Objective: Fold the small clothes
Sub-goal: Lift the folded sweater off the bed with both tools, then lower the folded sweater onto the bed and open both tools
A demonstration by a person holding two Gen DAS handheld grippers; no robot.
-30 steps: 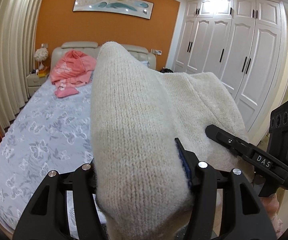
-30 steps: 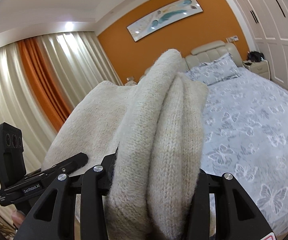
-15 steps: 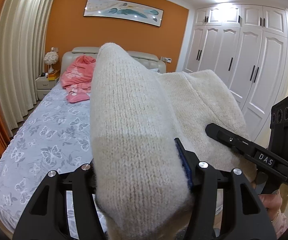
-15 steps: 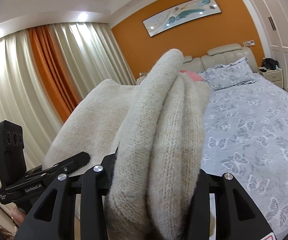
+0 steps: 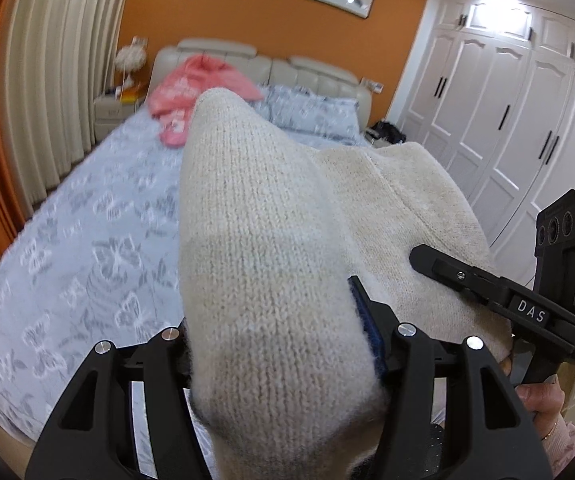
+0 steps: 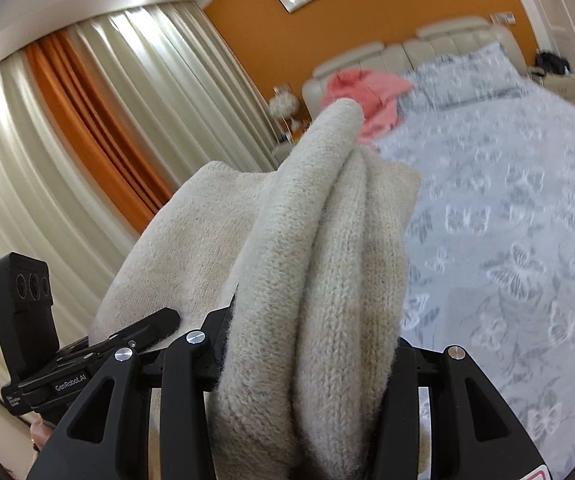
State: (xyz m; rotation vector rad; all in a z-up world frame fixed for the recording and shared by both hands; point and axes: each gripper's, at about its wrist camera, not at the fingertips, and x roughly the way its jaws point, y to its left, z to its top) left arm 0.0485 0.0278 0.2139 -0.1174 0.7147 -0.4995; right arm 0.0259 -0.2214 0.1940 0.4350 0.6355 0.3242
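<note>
A cream knit garment point(image 5: 263, 248) is held up in the air over the foot of the bed. My left gripper point(image 5: 283, 344) is shut on one bunched end of it. My right gripper point(image 6: 307, 360) is shut on the other bunched end point(image 6: 327, 264), with several folds between its jaws. The cloth spans between the two grippers, and each gripper shows in the other's view, the right one point(image 5: 487, 288) and the left one point(image 6: 127, 344). The fingertips are hidden in the knit.
A bed with a grey butterfly-print cover point(image 5: 87, 248) lies ahead, also in the right wrist view point(image 6: 507, 240). A pink garment point(image 5: 199, 84) lies by the headboard. White wardrobe doors point(image 5: 507, 100) stand right, curtains point(image 6: 67, 160) left, a nightstand point(image 5: 111, 112) by the bed.
Both grippers have swung and tilted with the cream garment still clamped; the bed now shows lower and blurred, and the pink garment has come into the right wrist view.
</note>
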